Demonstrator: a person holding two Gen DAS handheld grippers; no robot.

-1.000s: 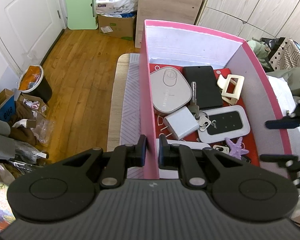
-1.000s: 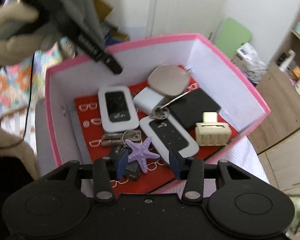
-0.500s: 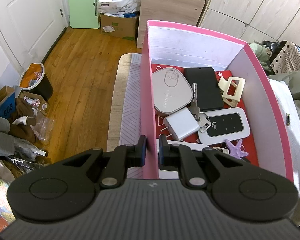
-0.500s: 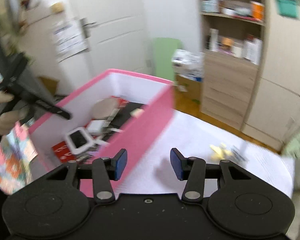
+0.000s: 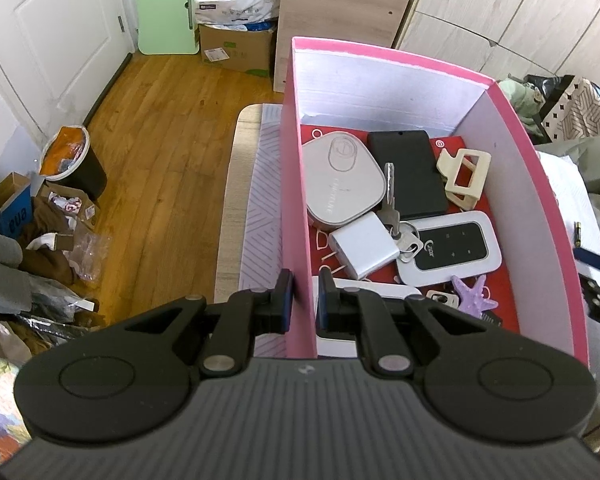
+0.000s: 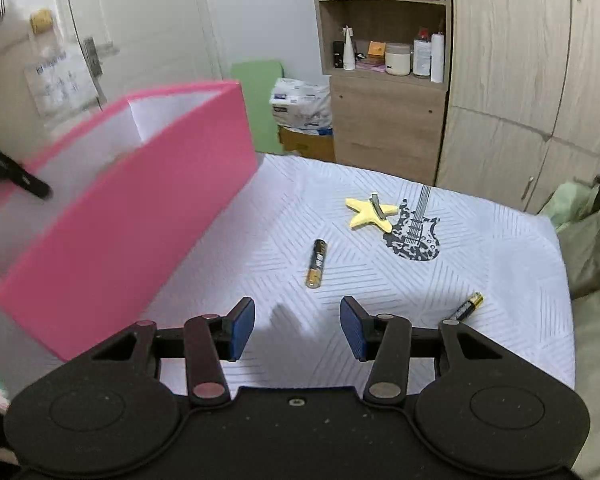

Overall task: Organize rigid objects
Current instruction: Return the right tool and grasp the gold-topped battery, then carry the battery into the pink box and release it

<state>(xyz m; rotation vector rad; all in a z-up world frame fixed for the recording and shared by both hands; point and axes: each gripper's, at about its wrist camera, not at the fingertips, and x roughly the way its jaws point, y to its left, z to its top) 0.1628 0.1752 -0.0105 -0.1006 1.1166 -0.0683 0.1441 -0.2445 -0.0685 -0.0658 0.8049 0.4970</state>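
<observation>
We hold the pink box (image 5: 296,184) by its side wall, the left gripper (image 5: 303,300) clenched on that wall with one jaw outside and one inside. Beyond the inner jaw, the box floor carries a grey rounded case (image 5: 342,178), a black flat case (image 5: 408,172), a cream hair claw (image 5: 464,176), a white charger (image 5: 362,250), a key (image 5: 390,196), a white pocket router (image 5: 448,248) and a purple starfish clip (image 5: 472,294). Our right gripper (image 6: 297,328) hangs released over the white patterned bed cover (image 6: 480,248), nothing between its jaws. Straight ahead of the gap, a short way off, lies a battery (image 6: 316,263); a second battery (image 6: 466,306) lies just outside the right-hand jaw. Farther ahead, a yellow starfish clip (image 6: 370,212) rests beside a printed guitar motif (image 6: 414,228). The box stands to the left of the jaws, blurred.
</observation>
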